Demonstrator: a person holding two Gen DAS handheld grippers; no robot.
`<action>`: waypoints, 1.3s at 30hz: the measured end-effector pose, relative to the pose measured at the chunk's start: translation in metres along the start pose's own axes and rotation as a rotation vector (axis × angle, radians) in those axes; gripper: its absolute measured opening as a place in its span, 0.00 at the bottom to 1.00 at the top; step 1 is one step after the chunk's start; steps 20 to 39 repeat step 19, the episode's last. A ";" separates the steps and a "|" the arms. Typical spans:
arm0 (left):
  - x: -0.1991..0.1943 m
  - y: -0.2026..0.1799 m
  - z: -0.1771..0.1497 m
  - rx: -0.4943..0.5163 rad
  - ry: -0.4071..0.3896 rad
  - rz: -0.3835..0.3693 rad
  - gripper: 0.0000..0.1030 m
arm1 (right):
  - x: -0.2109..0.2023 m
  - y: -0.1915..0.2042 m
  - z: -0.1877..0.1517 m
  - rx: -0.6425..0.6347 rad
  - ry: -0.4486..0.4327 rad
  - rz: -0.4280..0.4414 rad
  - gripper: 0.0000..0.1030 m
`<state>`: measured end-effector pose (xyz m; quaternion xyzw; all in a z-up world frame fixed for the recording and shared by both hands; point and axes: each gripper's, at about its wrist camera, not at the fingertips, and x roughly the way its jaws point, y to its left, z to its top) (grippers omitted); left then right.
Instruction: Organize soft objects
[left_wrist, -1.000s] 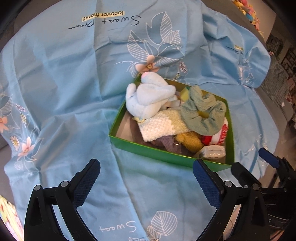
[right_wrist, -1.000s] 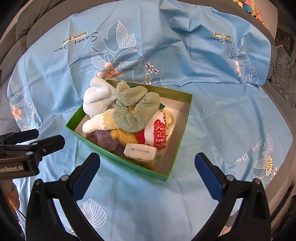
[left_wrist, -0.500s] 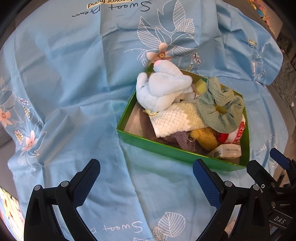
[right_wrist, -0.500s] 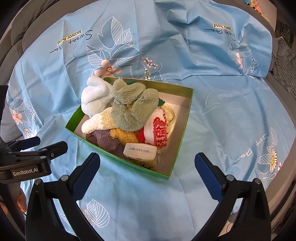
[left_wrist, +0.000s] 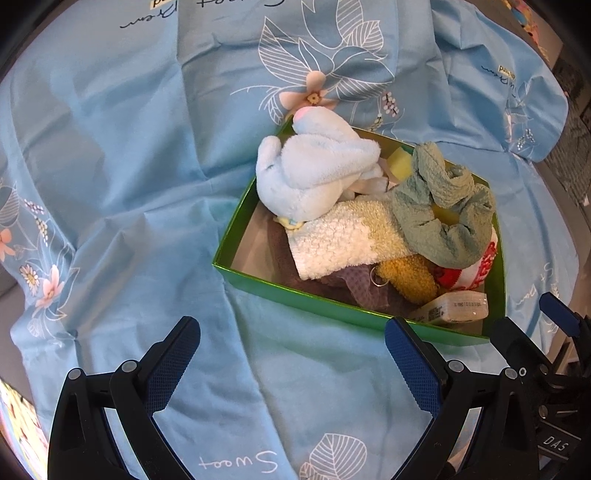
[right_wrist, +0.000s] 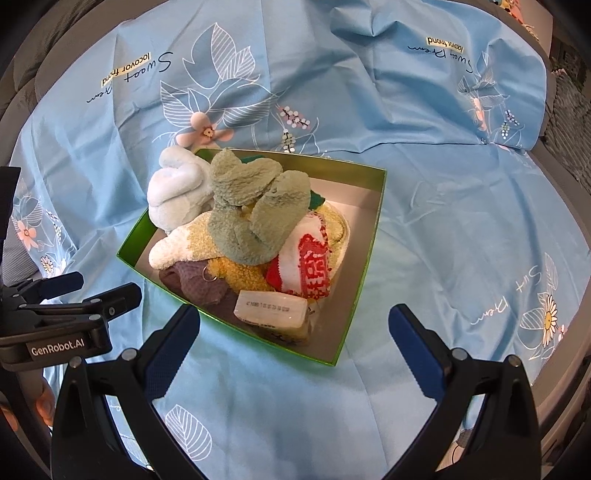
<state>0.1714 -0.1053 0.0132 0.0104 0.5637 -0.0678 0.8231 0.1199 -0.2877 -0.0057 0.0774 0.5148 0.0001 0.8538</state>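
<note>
Socks (right_wrist: 240, 221) heaped crosswise in box (right_wrist: 364, 258)

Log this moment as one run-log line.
phase: approach | left gripper: open, above cloth | right gripper: open, near box | box: heaped with soft items, green towel on top | contact: none

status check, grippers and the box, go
Left gripper open, empty, short of green box. Right gripper open, empty. Sage cloth tops the pile; nothing blocking.
</note>
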 end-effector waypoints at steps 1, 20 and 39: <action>0.001 0.000 0.001 -0.001 0.001 0.001 0.97 | 0.001 0.000 0.000 0.000 0.001 0.000 0.99; 0.002 -0.003 0.002 0.005 -0.012 -0.019 0.97 | 0.006 0.000 0.001 -0.008 0.003 -0.004 0.99; 0.002 -0.003 0.002 0.005 -0.012 -0.019 0.97 | 0.006 0.000 0.001 -0.008 0.003 -0.004 0.99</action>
